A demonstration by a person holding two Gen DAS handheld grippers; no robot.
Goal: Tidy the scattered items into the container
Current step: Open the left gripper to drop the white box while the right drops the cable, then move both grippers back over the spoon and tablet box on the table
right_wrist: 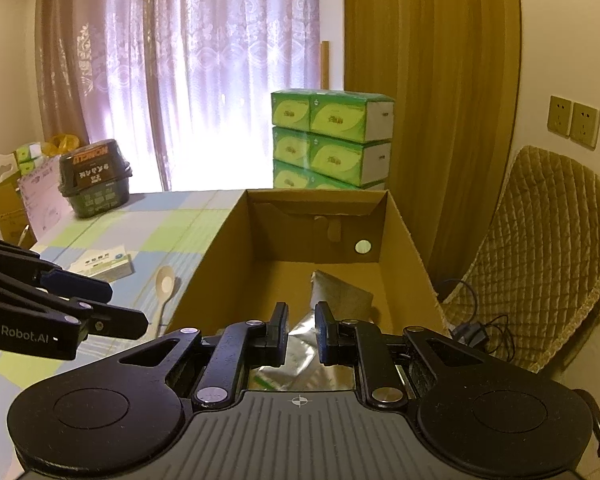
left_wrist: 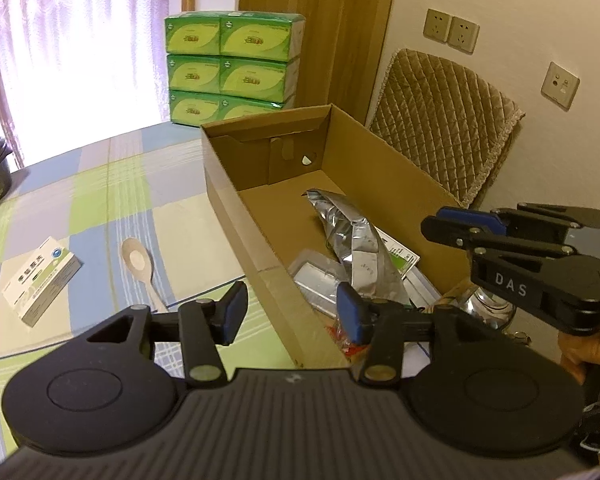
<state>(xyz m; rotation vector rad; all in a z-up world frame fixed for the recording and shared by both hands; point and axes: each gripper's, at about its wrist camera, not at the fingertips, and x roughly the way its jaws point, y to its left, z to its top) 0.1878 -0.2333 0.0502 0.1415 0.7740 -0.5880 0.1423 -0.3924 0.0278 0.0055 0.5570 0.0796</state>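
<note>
The left wrist camera sits just behind the left tongs (left_wrist: 290, 314), looking down and forward over the near long wall of the cardboard box (left_wrist: 236, 200) with the checked surface (left_wrist: 100, 184) to its left. The right wrist camera rides behind the right tongs (right_wrist: 301, 334), close above the box's near end, facing straight along its length toward the curtain (right_wrist: 204, 80). Both views share the box, the stacked green tissue packs (left_wrist: 232, 68), the wooden spoon (left_wrist: 138, 264), the small white carton (left_wrist: 40, 280) and the quilted chair back (left_wrist: 444, 120). Each camera also catches the other tongs at its edge.
</note>
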